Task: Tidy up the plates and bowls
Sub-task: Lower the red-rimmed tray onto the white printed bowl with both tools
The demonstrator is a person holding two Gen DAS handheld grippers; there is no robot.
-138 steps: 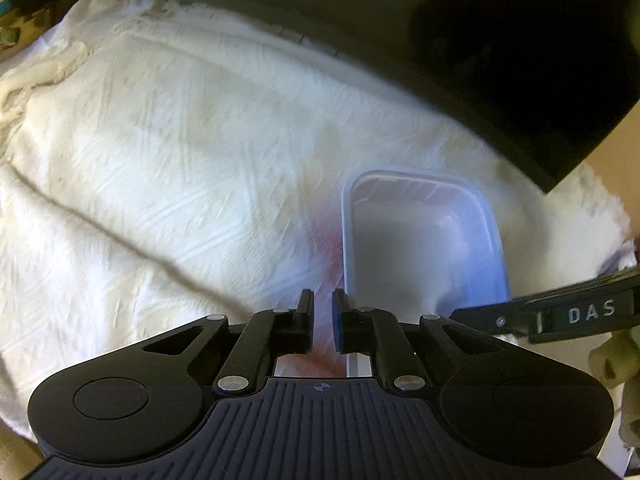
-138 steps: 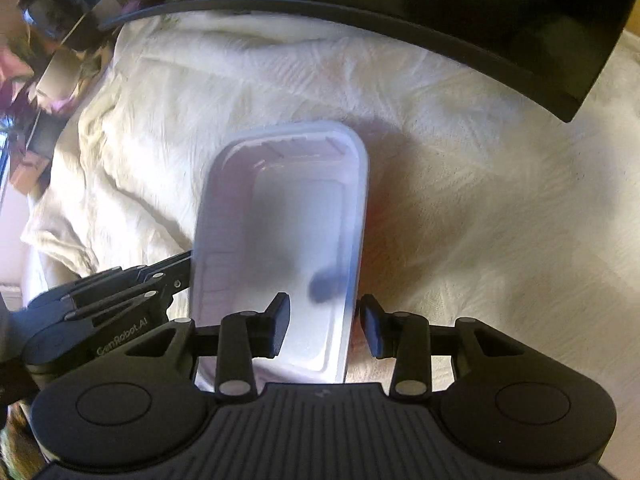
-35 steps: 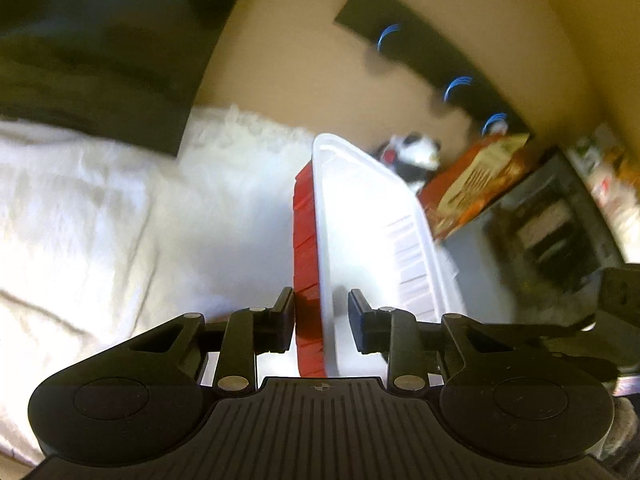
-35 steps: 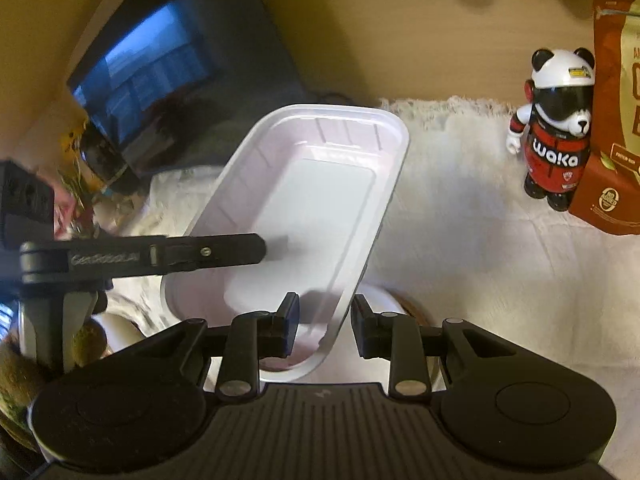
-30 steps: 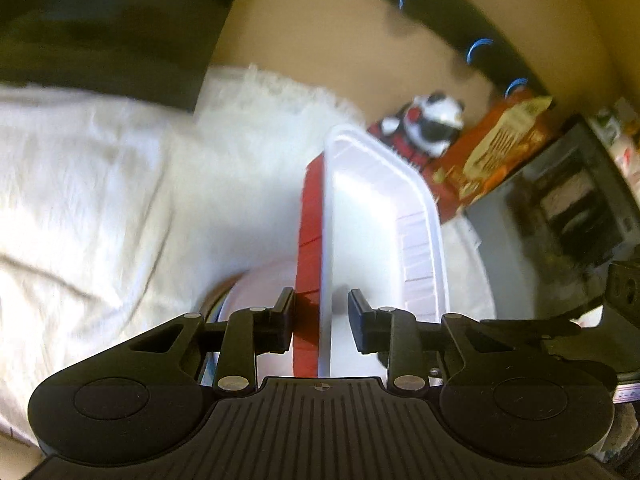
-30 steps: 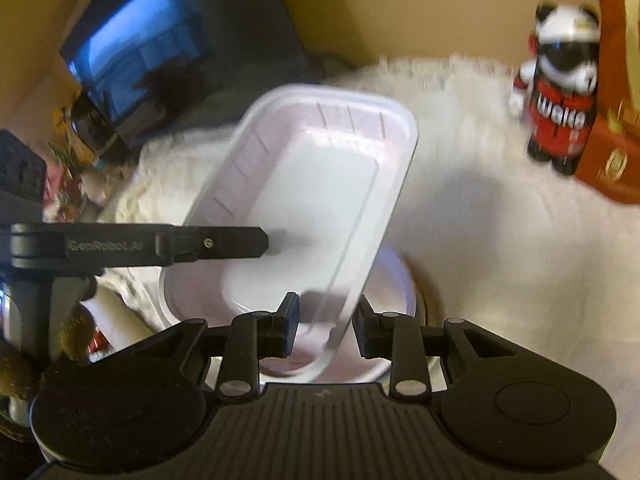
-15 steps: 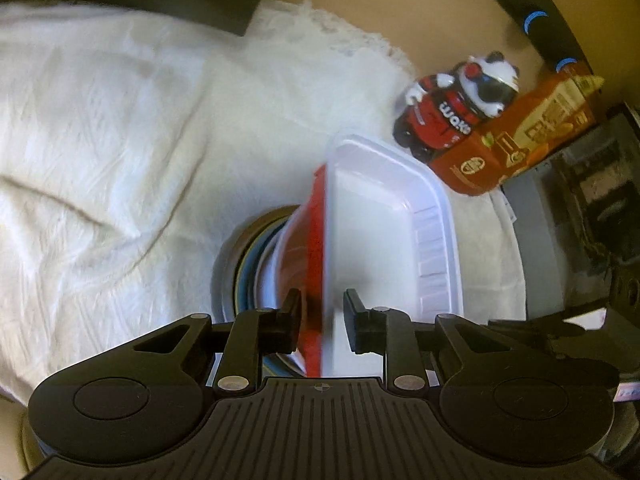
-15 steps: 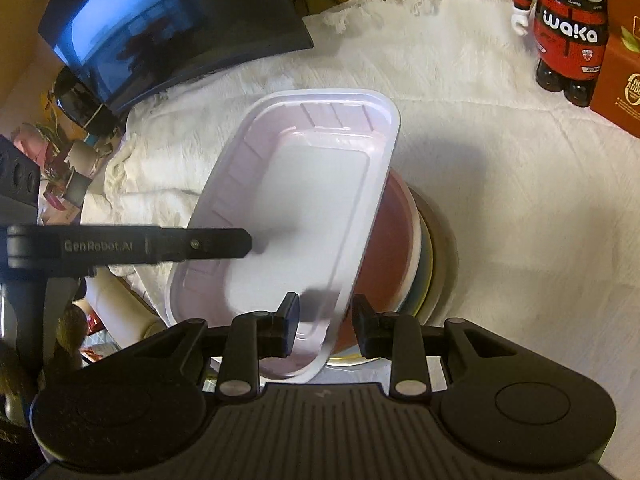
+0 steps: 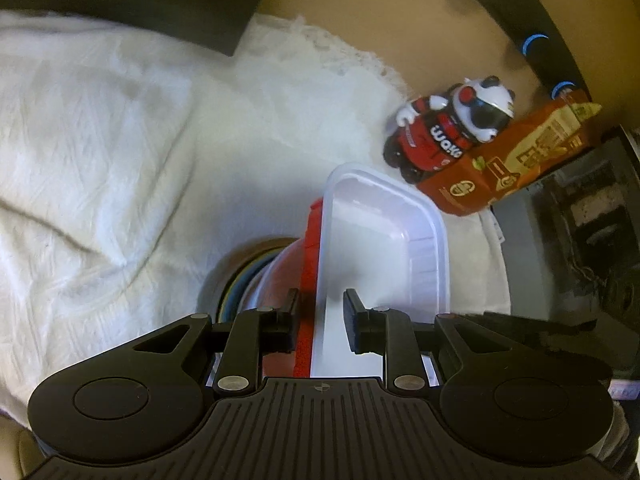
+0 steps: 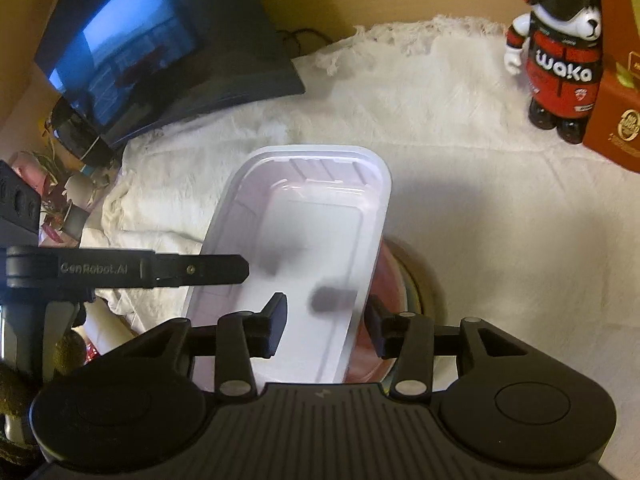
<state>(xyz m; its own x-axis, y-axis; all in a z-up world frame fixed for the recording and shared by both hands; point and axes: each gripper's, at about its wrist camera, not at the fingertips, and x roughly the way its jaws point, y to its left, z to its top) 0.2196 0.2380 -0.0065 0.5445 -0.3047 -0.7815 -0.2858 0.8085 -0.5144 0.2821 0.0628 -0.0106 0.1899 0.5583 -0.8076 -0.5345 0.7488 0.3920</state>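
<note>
Resting now on the stack of plates (image 10: 412, 280), the white tray (image 10: 304, 240), nested over a red one (image 9: 308, 264), probably so the lot stows as one pile on the white cloth (image 9: 100, 140). Left gripper (image 9: 318, 320) astride the near rim, jaws closing, red wall touching the left pad. Right gripper (image 10: 326, 322) just opening, pads clear of the far wall, likely to let go. Panda figure (image 10: 560, 52) and brown box (image 9: 512, 164) well apart.

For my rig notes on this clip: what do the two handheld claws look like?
Both are matte black plastic. The right claw has a ribbed base plate, round side housings, linkage arms with silver rivets and flat rectangular pads. The left claw looks the same, and its finger carries grey "GenRobot.AI" lettering. No sleeves or cables show.
</note>
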